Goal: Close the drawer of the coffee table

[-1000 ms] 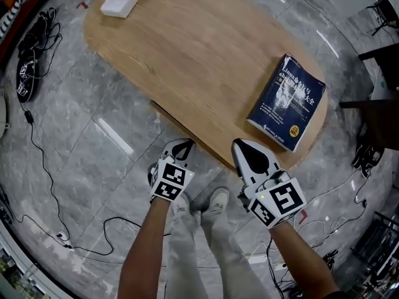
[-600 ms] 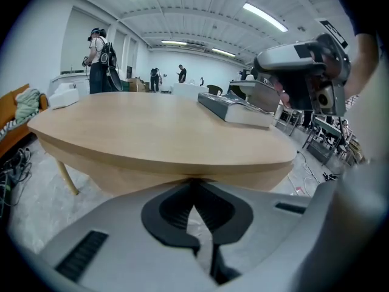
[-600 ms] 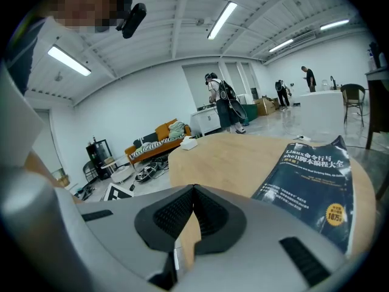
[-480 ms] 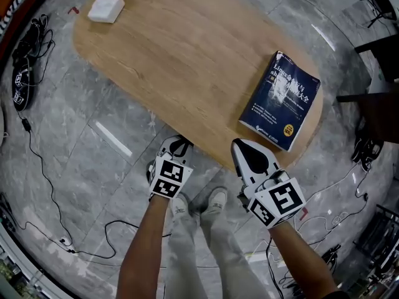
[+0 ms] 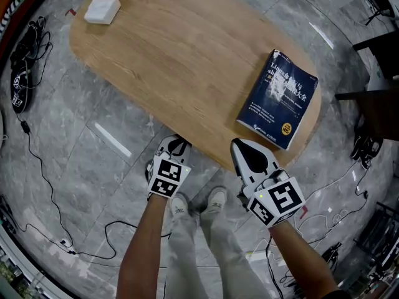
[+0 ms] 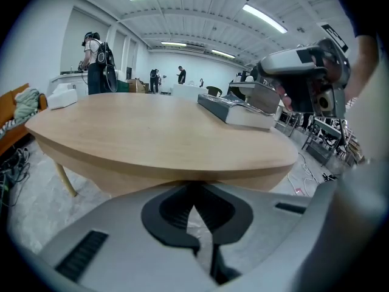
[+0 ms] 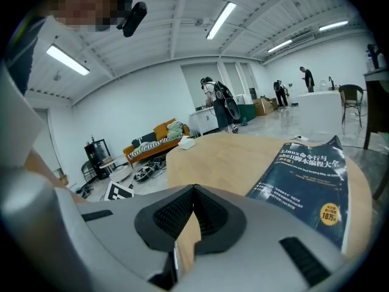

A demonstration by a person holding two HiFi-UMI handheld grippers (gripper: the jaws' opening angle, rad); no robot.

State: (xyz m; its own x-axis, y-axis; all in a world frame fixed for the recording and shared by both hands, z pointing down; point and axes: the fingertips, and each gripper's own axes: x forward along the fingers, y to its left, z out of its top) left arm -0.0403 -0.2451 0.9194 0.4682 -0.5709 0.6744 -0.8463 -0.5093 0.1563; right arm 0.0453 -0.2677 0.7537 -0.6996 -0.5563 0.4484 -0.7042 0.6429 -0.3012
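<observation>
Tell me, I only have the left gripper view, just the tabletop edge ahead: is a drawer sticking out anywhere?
Observer: In the head view no drawer shows past the table rim. The left gripper has its tip right at that near rim.
Operator: And the right gripper?
Observer: The right gripper is shut with nothing between its jaws. In the head view its tip overlaps the near rim, close to a corner of a dark blue book.
</observation>
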